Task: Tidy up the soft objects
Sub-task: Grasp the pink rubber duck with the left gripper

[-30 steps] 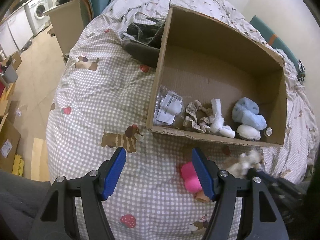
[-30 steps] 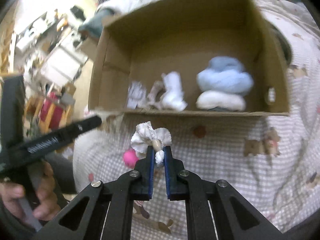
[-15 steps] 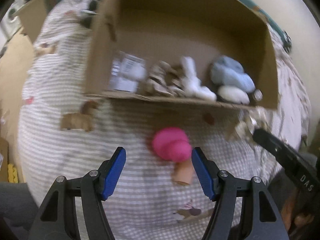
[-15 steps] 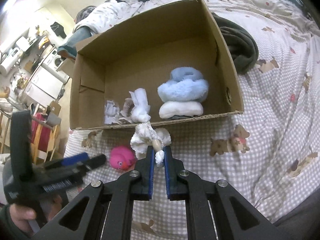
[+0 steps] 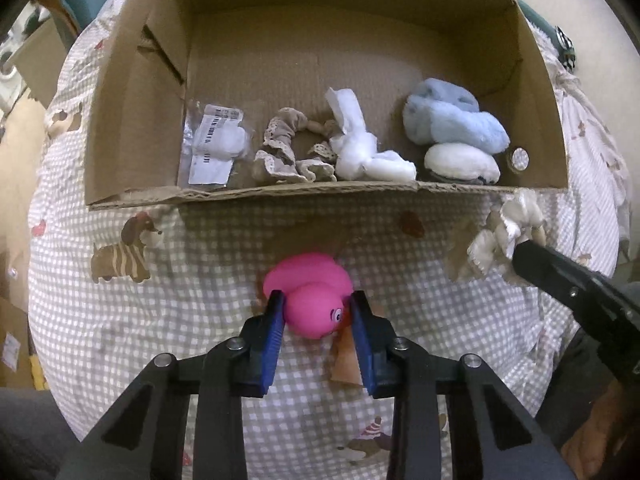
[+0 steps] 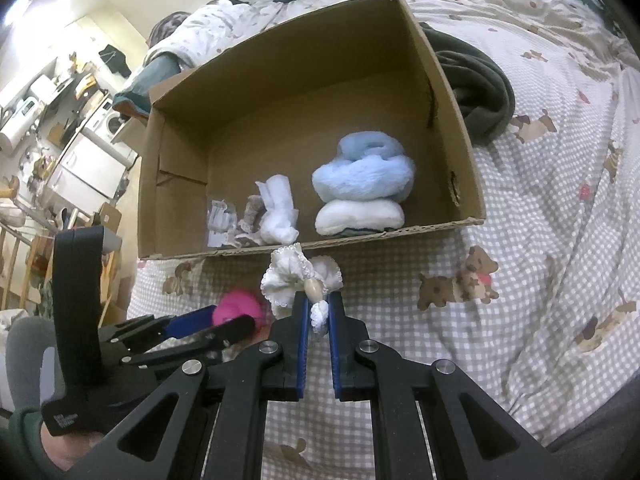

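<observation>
Your left gripper (image 5: 317,316) clamps the pink duck (image 5: 310,296) on the checked bedspread (image 5: 192,280); your right gripper (image 6: 318,312) pinches the white lace scrunchie (image 6: 296,280). Lift each clear of the cardboard box (image 5: 132,112) front wall, then release beside the row inside.

My left gripper (image 5: 318,314) clamps its blue pads on either side of a pink rubber duck's (image 5: 310,298) head on the checked bedspread (image 5: 180,288), just in front of an open cardboard box (image 5: 136,92). Inside the box, along its near wall, lie a plastic packet (image 5: 214,144), a beige scrunchie (image 5: 286,152), white cloth (image 5: 362,148) and a blue plush bundle (image 5: 454,124). At right, my right gripper (image 5: 520,250) holds a white lace scrunchie (image 5: 500,236).
</observation>
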